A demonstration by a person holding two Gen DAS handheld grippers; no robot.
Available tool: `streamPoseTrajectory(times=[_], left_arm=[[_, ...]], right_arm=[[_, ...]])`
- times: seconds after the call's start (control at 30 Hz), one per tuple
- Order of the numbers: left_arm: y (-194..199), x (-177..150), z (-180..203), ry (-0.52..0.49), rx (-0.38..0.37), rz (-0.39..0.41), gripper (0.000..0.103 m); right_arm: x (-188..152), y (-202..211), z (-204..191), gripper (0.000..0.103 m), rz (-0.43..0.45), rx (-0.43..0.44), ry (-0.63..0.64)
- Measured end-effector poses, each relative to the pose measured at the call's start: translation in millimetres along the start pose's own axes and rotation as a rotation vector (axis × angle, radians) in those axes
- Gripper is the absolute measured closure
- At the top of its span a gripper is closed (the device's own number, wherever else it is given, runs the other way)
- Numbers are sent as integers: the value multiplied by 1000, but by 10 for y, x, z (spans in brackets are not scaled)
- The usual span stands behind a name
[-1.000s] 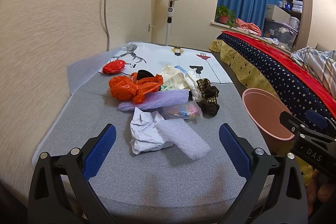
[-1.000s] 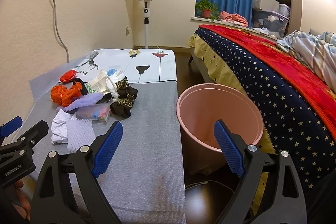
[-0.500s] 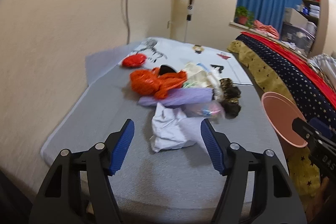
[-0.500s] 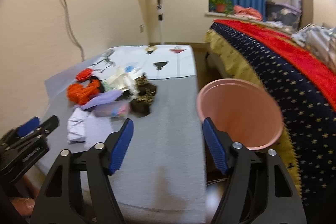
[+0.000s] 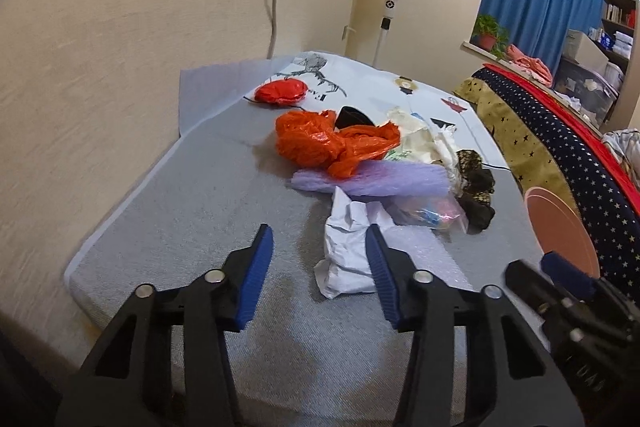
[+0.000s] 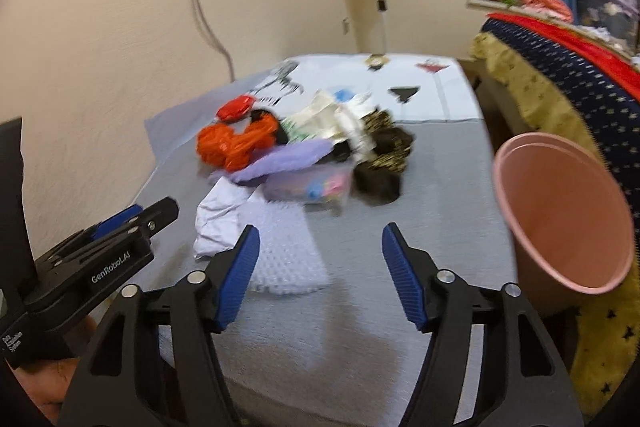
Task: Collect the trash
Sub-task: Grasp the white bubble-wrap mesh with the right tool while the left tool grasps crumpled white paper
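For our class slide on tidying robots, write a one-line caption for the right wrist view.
Open right gripper faces a trash pile led by bubble wrap, pink bin waiting to its right.

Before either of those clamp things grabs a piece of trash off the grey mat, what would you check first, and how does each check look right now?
1. Left gripper open and empty: ok.
2. Right gripper open and empty: ok.
3. Nearest trash in front of the left gripper: ok, the crumpled white paper lies just beyond its right finger, not yet between the fingers.
4. Pink bin upright and open at the mat's right edge: ok.
5. Bin has room: ok, the visible inside looks empty.
6. Paper free of the bubble wrap beside it: cannot tell, they touch or overlap.
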State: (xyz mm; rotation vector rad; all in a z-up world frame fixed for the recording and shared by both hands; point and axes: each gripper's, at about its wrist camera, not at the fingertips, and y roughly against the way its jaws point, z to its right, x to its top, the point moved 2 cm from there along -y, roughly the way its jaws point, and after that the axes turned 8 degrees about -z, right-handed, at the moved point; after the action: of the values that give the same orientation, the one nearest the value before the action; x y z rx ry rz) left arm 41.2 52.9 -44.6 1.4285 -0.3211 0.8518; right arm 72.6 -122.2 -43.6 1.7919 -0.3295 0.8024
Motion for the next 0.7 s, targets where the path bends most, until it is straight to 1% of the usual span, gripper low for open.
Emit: streamPoseTrajectory(times=[0.03, 0.07, 0.13, 0.27, 0.3, 0.33, 0.37, 0.43, 0.47, 0.53, 0.6, 0.7], left_arm=[[-11, 7, -19, 6, 3, 5, 58], [-24, 18, -45, 17, 10, 10, 58], [-54, 38, -82, 31, 12, 15, 61], [-151, 57, -111, 35, -1, 2, 61], [-184, 63, -121, 45, -6, -4, 61], [-207, 63, -123, 50, -14, -8, 61], [-224, 64, -123, 49, -19, -10, 61], [-276, 59, -92, 43, -30, -22, 61], [-300, 57, -81, 44, -39, -27, 61], [-369, 44, -54, 47, -52, -45, 61], [-430, 27, -56, 62, -58, -62, 61], [-502, 1, -55, 80, -65, -79, 61]], right_arm=[[-5, -64, -16, 32, -16, 9, 8], [-10, -125, -41, 31, -31, 18, 19], [-33, -257, -90, 31, -65, 26, 49], [-60, -430, -118, 32, -124, 29, 69], [-58, -447, -104, 36, -129, 36, 62], [-56, -457, -87, 45, -133, 39, 57], [-56, -477, -79, 50, -142, 38, 58], [-71, -500, -67, 65, -150, 35, 63], [-78, -508, -63, 69, -154, 33, 65], [-74, -506, -46, 82, -154, 32, 65], [-70, -505, -11, 91, -155, 45, 52], [-62, -481, 36, 92, -145, 45, 35]])
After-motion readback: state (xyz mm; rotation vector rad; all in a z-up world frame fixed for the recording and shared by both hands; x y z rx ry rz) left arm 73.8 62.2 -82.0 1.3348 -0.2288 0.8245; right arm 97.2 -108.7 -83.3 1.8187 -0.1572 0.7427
